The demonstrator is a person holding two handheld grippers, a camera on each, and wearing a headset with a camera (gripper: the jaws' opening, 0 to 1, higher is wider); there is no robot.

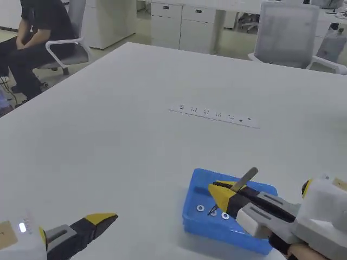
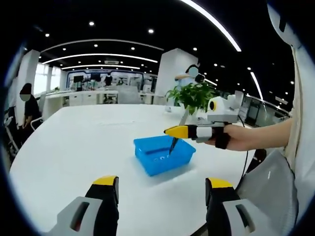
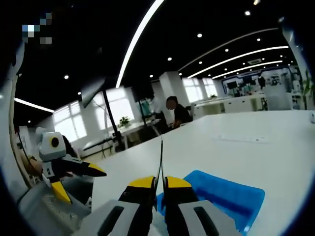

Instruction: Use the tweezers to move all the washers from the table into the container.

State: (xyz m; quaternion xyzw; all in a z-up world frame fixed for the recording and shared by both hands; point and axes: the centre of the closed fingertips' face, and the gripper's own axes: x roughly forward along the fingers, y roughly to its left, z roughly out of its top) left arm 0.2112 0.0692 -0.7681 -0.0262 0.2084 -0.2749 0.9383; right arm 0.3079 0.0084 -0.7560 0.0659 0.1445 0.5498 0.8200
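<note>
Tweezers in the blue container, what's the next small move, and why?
Probably relax the right gripper slightly so the tweezers spread and drop whatever they carry. Their tips point down inside the container, close above washers lying on its floor. Whether the tips hold a washer is too small to tell.

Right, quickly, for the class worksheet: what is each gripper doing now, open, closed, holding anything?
Left gripper: jaws open, holding nothing.
Right gripper: jaws closed on the tweezers, tips pointing down into the blue container.
</note>
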